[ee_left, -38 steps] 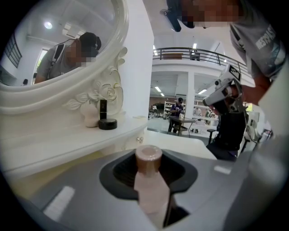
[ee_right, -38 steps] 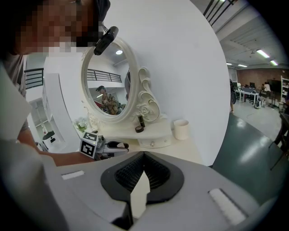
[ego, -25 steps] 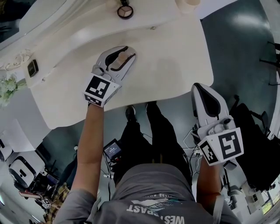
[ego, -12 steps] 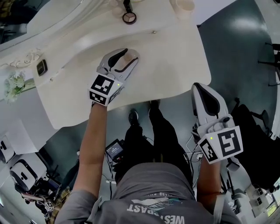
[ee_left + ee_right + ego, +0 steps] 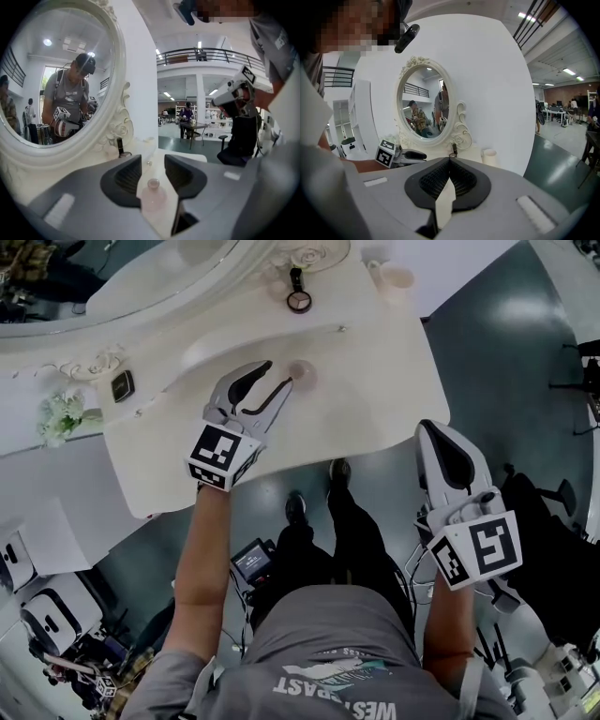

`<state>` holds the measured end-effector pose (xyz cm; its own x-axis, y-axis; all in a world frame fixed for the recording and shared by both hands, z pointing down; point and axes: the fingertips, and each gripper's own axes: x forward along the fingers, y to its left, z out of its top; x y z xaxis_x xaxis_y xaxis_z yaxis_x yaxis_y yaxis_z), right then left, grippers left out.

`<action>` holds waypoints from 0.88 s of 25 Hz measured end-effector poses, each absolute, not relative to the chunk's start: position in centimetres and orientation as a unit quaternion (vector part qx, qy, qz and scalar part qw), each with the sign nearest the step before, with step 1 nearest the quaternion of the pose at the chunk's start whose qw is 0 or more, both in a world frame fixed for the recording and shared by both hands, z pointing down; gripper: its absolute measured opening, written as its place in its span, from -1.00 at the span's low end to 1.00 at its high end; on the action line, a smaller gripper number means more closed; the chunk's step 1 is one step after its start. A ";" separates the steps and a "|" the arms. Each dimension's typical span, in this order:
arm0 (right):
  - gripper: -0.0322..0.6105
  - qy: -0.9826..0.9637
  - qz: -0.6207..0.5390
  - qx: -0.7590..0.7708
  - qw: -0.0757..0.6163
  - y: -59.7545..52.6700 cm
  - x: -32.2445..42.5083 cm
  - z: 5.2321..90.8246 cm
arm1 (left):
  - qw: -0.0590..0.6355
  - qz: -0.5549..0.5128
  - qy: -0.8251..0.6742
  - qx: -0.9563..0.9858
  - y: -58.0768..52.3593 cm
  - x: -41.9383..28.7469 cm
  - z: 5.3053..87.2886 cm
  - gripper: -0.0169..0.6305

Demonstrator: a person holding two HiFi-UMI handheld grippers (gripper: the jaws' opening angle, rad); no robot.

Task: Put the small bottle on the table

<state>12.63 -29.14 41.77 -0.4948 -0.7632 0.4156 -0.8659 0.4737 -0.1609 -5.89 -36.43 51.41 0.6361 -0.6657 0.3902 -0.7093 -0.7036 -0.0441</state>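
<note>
on the white counter [image 5: 384,409], with the big oval mirror [image 5: 61,75] standing at its back edge, the task seems to me almost finished. the left gripper [image 5: 279,372] hovers over the middle of the counter and points toward the back edge. its jaws have just been narrowing a little, but they stand well apart and grip nothing. the right gripper [image 5: 437,433] is just off the counter's front right corner, above the floor. its own view shows the jaws pressed together with nothing between them, so i judge it has no part in this step. the small bottle [image 5: 301,371], pale pink with a round top, stands upright on the counter. it is about halfway between the left and right edges, nearer the back edge than the front one. in the head view it sits just beyond the left fingertips. in the left gripper view it appears in the gap between the jaws, and neither pad touches it. so the placing itself looks done: the bottle rests on its own base. what is left, i think, is only to take the left gripper away without knocking the bottle, which looks light and easy to tip.
</note>
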 end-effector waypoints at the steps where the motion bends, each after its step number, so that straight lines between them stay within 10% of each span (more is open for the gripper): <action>1: -0.89 -0.847 0.172 0.483 0.142 -29.0 12.5 41.1 | 0.050 0.188 -0.382 0.904 -36.0 -6.1 50.3 -0.49; 22: -0.90 -0.868 0.085 0.478 0.101 -21.4 7.8 27.9 | -0.035 0.131 -0.400 0.906 -21.4 -12.3 28.0 -0.93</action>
